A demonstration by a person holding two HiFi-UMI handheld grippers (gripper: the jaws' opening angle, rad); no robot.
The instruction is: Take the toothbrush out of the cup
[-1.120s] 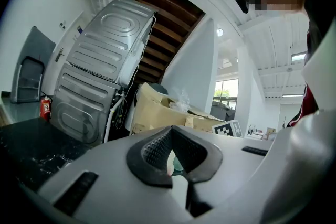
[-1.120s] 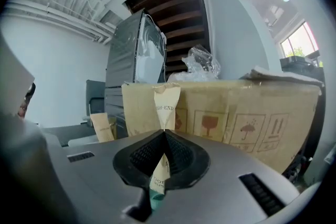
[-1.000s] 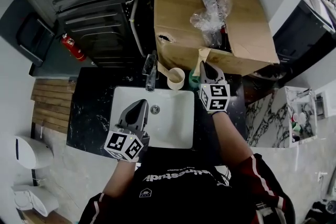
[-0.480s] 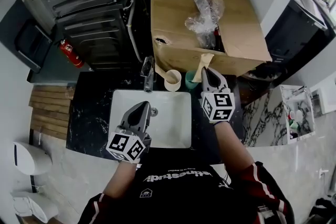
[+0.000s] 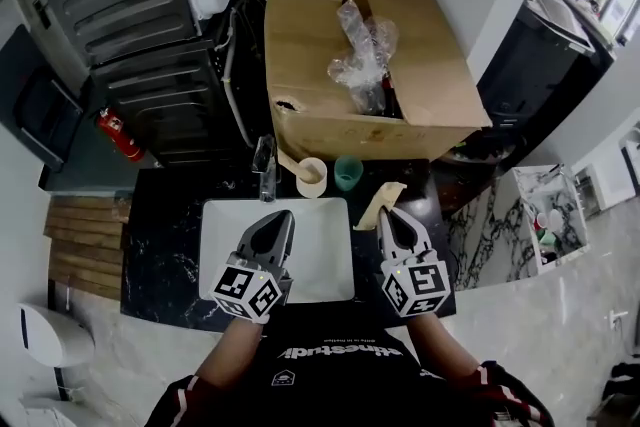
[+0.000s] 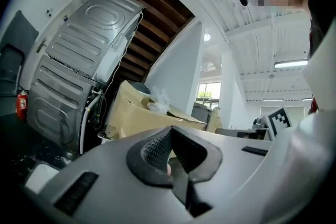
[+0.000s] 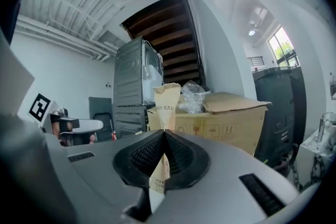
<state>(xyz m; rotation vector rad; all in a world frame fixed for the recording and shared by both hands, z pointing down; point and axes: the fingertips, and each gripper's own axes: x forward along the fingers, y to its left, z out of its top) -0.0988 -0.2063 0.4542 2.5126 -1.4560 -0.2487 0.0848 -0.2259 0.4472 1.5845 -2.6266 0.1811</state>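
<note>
My right gripper is shut on a toothbrush in a beige paper sleeve, held over the black counter right of the sink. In the right gripper view the printed sleeve stands upright out of the shut jaws of the right gripper. The green cup stands behind the sink, apart from the sleeve, and looks empty. Beside it, a beige cup holds a leaning beige stick. My left gripper hovers over the white sink, shut with nothing in it; the left gripper shows its pads together.
A chrome faucet stands at the sink's back edge. A large open cardboard box with a plastic bag sits behind the counter. Grey appliances and a red fire extinguisher are at the left.
My right gripper has drawn back from the green cup toward the person, carrying the paper-sleeved toothbrush with it. The left gripper shifted slightly over the sink.
</note>
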